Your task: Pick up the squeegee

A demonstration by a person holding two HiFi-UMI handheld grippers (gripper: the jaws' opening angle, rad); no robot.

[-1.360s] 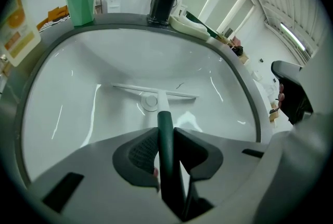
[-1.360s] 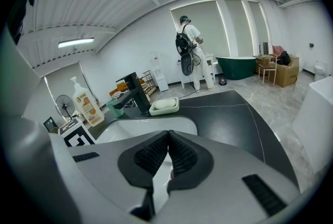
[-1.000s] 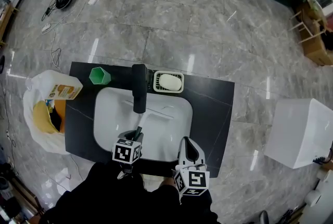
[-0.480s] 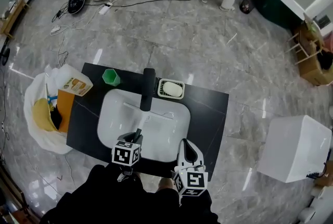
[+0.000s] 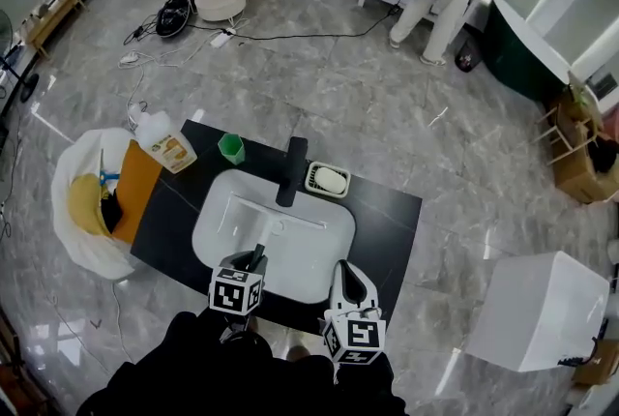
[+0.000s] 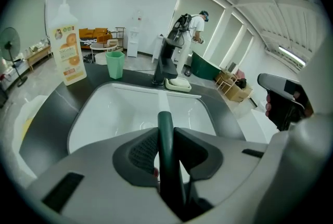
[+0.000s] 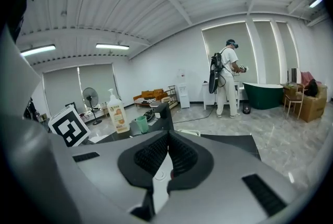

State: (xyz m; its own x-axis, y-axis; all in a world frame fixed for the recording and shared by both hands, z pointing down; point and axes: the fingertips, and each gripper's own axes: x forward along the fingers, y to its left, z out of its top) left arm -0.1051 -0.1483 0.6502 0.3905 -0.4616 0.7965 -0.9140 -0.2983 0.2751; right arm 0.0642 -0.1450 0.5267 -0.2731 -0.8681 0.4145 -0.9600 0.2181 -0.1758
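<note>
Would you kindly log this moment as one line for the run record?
left gripper: shut on squeegee | right gripper: shut, empty | place: near sink

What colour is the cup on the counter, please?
The small plastic cup is green; left gripper view.

A dark table (image 5: 387,230) stood on the grey floor (image 5: 319,85), a white sink (image 5: 314,254) set in it. Along its far edge stood a bottle (image 5: 166,145), a green cup (image 5: 231,148), a black faucet (image 5: 290,172) and a soap dish (image 5: 328,180).

The squeegee (image 6: 165,147) looks smooth plastic, the sink (image 6: 122,108) glossy, the counter (image 5: 387,222) matt, the floor (image 5: 319,85) polished stone.
</note>
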